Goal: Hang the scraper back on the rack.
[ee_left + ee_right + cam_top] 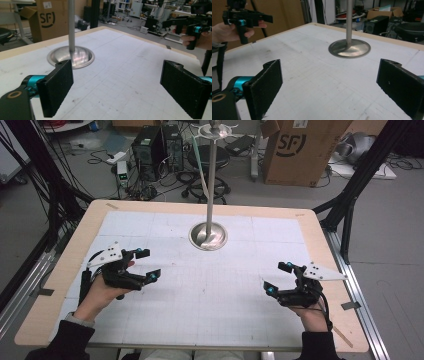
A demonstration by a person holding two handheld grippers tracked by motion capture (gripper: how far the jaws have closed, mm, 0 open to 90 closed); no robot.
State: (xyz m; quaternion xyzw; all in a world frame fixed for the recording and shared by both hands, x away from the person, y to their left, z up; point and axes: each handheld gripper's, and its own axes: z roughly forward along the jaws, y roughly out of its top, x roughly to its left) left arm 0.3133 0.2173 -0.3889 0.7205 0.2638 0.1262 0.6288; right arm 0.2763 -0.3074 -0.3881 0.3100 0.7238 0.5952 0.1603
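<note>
Both grippers hover low over the mat [200, 290], well apart: left gripper [148, 265], right gripper [278, 277]. Jaws on each stand wide apart, nothing between them. The stand [208, 236] sits mid-table, beyond both. We judge the approach best made level, one gripper closing on the pole, base kept flat.

High view overhead facing forward, gripper views low over table, all sharing metal stand [208, 236].

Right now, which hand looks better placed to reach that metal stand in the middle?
Probably left, narrowly: the left gripper sits slightly nearer the metal stand than the right gripper. Both are open and empty.
</note>
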